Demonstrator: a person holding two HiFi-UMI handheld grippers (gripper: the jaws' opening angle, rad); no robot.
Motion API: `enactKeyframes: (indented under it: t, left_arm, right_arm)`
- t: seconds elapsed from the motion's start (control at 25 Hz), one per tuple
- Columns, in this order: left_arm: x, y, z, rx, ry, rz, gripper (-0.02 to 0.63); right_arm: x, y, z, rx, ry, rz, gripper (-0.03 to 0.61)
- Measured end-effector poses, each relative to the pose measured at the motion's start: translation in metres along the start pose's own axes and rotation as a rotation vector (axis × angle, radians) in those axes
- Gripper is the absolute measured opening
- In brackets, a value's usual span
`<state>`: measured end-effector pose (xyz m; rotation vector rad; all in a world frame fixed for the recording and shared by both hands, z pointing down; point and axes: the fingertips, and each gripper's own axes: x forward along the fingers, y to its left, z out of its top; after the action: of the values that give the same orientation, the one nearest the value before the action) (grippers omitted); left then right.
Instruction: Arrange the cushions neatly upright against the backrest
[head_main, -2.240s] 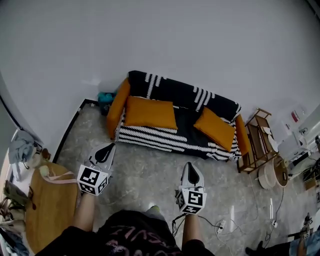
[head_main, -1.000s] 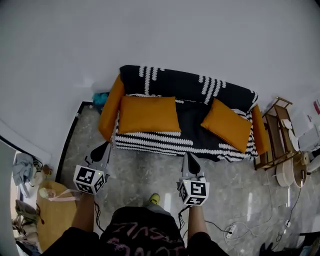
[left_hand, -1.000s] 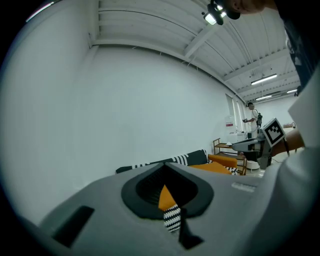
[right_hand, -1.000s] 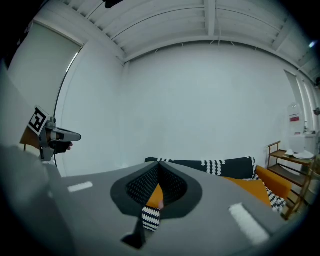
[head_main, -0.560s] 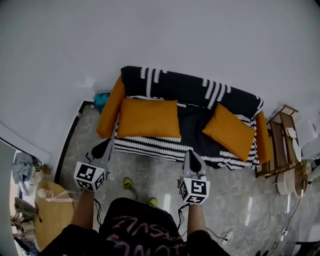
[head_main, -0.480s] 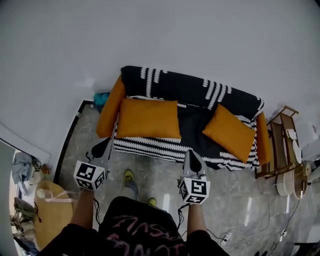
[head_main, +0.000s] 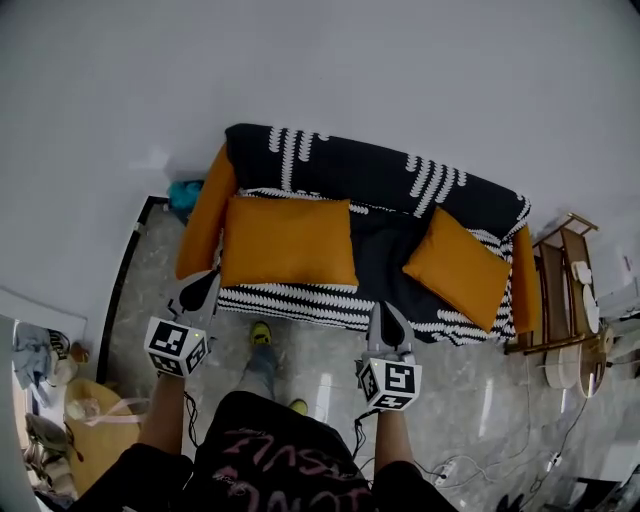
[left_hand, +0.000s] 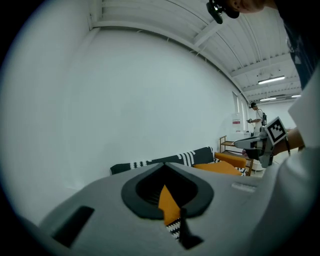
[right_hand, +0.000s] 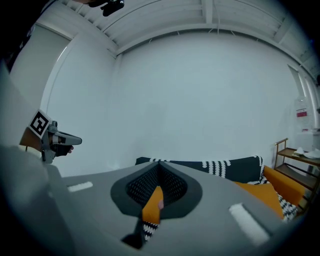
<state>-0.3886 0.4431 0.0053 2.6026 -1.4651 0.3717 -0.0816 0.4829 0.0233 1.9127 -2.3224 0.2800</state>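
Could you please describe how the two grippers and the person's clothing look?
The left gripper and right gripper are grey tapering shells with black teardrop insets, each carrying a black-and-white marker cube. The person wears a dark top with pink lettering.
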Motion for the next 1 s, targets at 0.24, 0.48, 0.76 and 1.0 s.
enactKeyframes:
  t: [0.24,0.48,0.76,1.0]
  left_arm:
    - [0.065,0.054,-0.017,-0.042,0.054,-0.015,0.000]
    - [0.124,0.115,-0.042,-0.092,0.132,-0.037,0.000]
    - [0.178,0.173,-0.084,-0.121,0.218,-0.056,0.000]
    - [0.205,0.190,-0.123,-0.141,0.285,-0.048,0.000]
  right_arm:
    - [0.079,-0.005,-0.008,0.009,0.069,-0.022,0.012]
    - [0.164,-0.001,-0.016,-0.003,0.149,-0.038,0.012]
    - [0.234,0.005,-0.037,-0.031,0.229,-0.049,0.014]
    - [0.266,-0.002,-0.067,0.028,0.292,-0.048,0.014]
